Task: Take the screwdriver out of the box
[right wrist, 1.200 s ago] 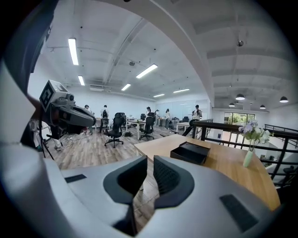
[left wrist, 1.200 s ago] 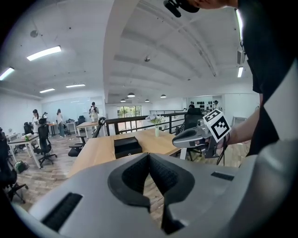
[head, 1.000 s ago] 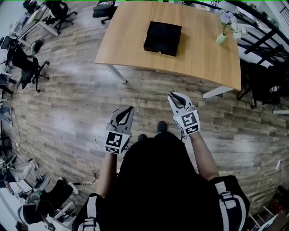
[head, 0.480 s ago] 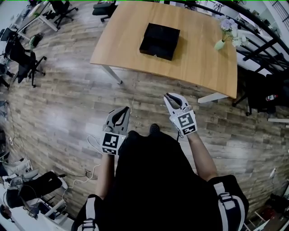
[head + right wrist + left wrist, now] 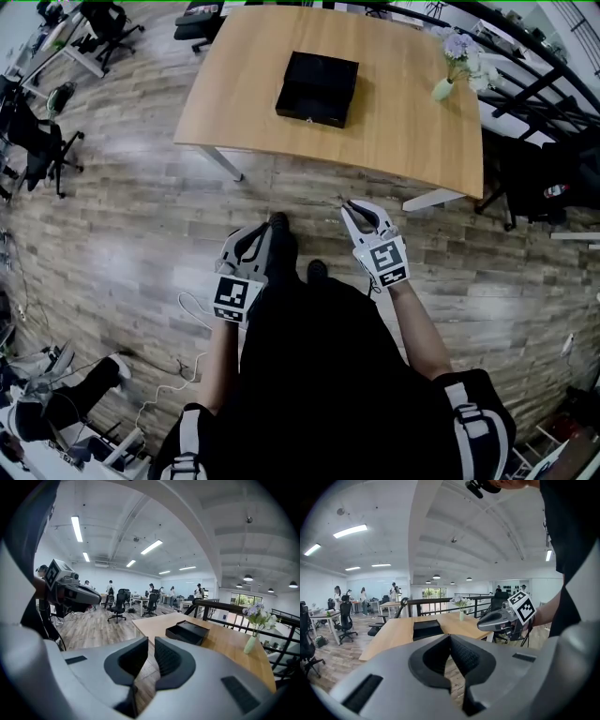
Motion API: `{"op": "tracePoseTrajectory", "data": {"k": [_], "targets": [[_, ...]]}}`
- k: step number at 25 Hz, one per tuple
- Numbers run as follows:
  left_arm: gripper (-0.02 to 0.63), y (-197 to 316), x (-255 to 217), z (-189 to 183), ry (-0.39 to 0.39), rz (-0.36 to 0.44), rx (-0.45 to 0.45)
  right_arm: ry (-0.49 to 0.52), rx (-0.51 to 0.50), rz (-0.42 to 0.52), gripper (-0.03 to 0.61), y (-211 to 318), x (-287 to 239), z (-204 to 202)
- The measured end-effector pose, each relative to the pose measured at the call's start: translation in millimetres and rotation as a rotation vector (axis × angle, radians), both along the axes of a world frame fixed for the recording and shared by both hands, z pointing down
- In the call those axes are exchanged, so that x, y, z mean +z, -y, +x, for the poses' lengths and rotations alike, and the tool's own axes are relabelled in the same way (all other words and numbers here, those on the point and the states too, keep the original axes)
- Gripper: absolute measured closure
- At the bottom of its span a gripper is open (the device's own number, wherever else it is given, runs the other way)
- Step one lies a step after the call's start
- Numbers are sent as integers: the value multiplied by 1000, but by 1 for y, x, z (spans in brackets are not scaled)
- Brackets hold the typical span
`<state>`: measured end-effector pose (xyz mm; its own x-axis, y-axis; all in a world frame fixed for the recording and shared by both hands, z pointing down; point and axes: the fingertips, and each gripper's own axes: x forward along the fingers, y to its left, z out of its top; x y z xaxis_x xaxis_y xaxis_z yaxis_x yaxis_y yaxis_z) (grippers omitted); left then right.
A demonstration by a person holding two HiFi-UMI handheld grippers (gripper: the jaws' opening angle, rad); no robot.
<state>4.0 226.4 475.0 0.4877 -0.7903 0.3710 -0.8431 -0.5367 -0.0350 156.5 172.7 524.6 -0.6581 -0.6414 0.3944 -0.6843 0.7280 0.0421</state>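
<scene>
A black box [image 5: 317, 87] lies on the wooden table [image 5: 394, 112], well ahead of me. The box also shows in the left gripper view [image 5: 426, 629] and the right gripper view [image 5: 187, 632]. No screwdriver is visible; the box's inside is hidden. My left gripper [image 5: 255, 234] is held over the floor in front of the person's body, jaws shut on nothing [image 5: 450, 637]. My right gripper [image 5: 356, 208] hovers beside it, short of the table's near edge, pads [image 5: 164, 656] almost together with nothing between them.
A vase of flowers [image 5: 446, 80] stands at the table's far right. Office chairs [image 5: 37, 141] and desks are off to the left, a black railing [image 5: 525, 84] to the right. The person's shoes [image 5: 279, 230] are on the plank floor [image 5: 141, 225]. Several people stand far back [image 5: 110, 590].
The person has stepped forward toward the table, one foot now ahead. Both grippers stay in front of the body, jaws unchanged.
</scene>
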Motion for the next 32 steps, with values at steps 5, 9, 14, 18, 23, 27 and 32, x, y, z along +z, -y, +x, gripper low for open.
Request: {"op": "tracePoseTrajectory", "data": {"k": [5,9,14,18,23,27,32], "targets": [[592,28,11,2,2,-14,59,-8,58,-3,522,20,6,4],[592,67,-1,0,-9,6,95,-33,78,-15,522,46,10,1],[592,113,-9,-16,-10,24,132,-13,90,-2,522,89,-4,-26],[592,147,-9,-32,-28,12,134,-35,75,3,522,123,-7,-46],[592,188,-9,-51,-36,10,155,-57,61,12,522,161,-13,-73],[592,217,-11,-61,-50,14,170,-74,53,11,522,181,-13,-90],[591,244,-10,-69,-51,11,203,-80,73,-5,522,205,-8,-99]]}}
